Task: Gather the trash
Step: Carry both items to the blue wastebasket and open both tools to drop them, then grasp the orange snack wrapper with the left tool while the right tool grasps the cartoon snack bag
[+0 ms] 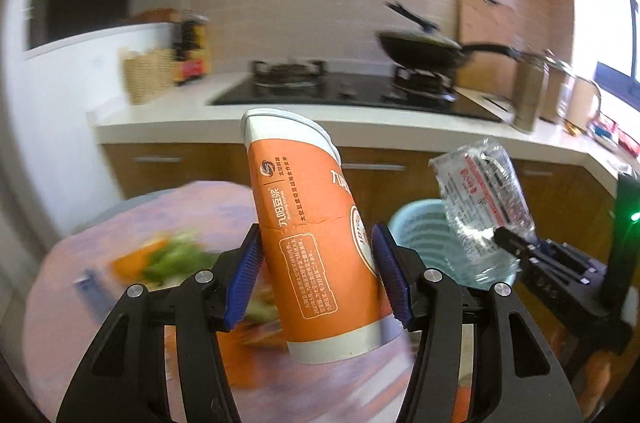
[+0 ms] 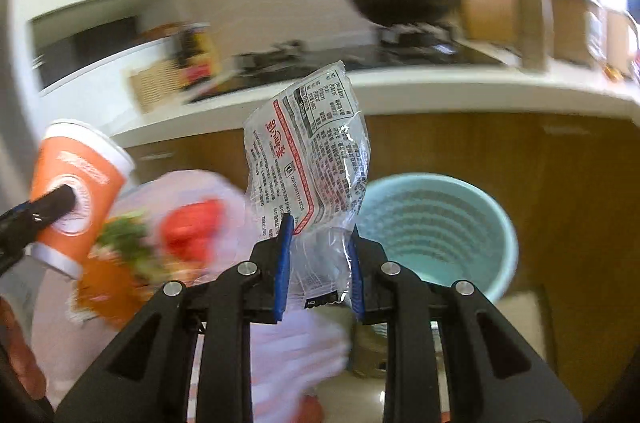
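Gripping light trash: left gripper clamps a crushable paper cup at mid-wall; right gripper pinches a limp, slippery wrapper by its lower end, above the bin

I see a matt orange paper cup between ribbed blue rubbery pads. My right gripper pinches a glossy, crinkled clear plastic wrapper. The pale blue bin looks like ridged plastic. Cabinet fronts look like wood, though blur makes that uncertain.
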Available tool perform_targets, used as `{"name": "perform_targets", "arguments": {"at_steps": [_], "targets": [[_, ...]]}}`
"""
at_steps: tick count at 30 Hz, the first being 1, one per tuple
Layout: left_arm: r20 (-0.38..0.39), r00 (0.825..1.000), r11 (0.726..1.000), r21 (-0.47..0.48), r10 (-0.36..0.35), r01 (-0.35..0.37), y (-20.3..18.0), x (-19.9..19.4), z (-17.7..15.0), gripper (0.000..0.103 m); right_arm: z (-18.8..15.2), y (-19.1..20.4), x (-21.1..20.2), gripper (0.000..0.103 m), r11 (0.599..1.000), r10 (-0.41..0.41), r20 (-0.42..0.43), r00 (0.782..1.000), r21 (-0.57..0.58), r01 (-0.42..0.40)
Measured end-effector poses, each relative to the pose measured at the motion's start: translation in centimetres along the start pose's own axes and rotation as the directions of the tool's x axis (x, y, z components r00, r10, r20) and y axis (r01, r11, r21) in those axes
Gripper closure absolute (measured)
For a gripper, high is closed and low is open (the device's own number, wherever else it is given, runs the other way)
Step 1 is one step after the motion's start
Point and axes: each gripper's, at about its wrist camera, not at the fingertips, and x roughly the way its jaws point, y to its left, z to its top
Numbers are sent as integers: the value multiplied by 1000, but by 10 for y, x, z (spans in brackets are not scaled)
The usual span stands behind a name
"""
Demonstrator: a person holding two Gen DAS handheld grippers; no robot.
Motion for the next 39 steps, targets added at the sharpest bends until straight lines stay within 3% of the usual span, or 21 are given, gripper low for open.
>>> {"name": "perform_targets", "arguments": {"at_steps": [3,10,12,15,19,24,31,34,39], "targets": [[-85,995,998,27,-59,62,-45,48,6,50,-2,-43,33,81,994,-86,-60,995,58,89],[-236,965,990,54,-111,128,-108,143,6,50,-13,-102,96,80,982,-114,-201,973,126,141],[-266,958,989,64,-110,132,-123,166,3,49,-12,-112,109,76,982,-112,-220,969,126,142],[-303,948,988,77,-102,131,-139,190,0,48,-12,-114,114,59,983,-122,-225,967,108,149],[-332,939,989,86,-88,123,-144,203,-4,46,-15,-117,111,51,983,-123,-226,966,107,150],[-331,939,986,105,-91,132,-142,195,-7,42,-20,-126,103,51,977,-119,-229,966,144,154],[-276,956,990,76,-97,122,-120,152,0,39,-14,-113,77,51,980,-106,-200,974,146,137],[-224,970,992,59,-98,114,-103,118,2,38,-6,-89,57,51,987,-86,-161,983,119,105],[-125,991,998,33,-41,46,-59,54,2,34,-1,-27,32,51,999,-19,-108,994,35,23]]}}
